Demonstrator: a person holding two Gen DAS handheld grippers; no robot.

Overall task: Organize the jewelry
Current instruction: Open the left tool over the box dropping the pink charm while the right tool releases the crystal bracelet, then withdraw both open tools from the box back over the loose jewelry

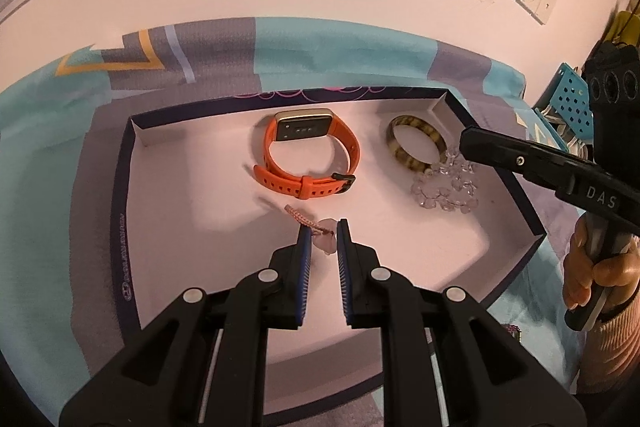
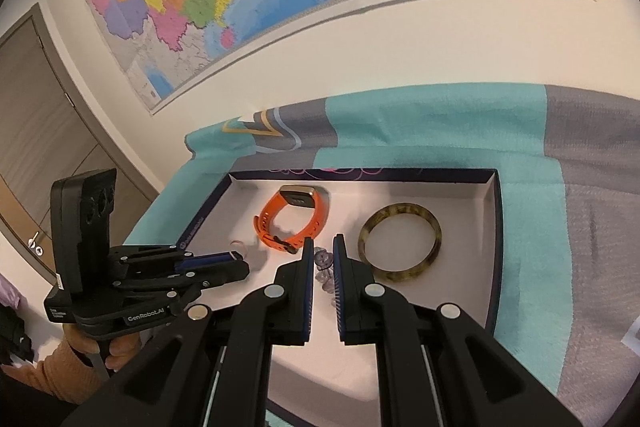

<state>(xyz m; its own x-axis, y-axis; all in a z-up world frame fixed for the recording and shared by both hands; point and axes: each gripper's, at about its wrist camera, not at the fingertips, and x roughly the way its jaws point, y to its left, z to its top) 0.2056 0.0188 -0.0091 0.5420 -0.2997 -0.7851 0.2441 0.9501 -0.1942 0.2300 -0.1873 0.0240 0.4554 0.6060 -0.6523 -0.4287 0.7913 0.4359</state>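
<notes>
Fingers (image 1: 305, 231) pinch (seemingly) pink bracelet (image 1: 316, 227) — over tray (image 1: 168, 227).

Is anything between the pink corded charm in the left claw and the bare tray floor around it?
Nothing visible. The pink corded charm sits between the left claw tips over bare tray floor. The orange watch lies farther back, with the bangle and clear bead bracelet off to the right by the right claw.

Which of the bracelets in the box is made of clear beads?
The clear bead bracelet, between the right gripper fingers. The tortoiseshell bangle beside it is one solid ring, and the orange watch has a strap.
</notes>
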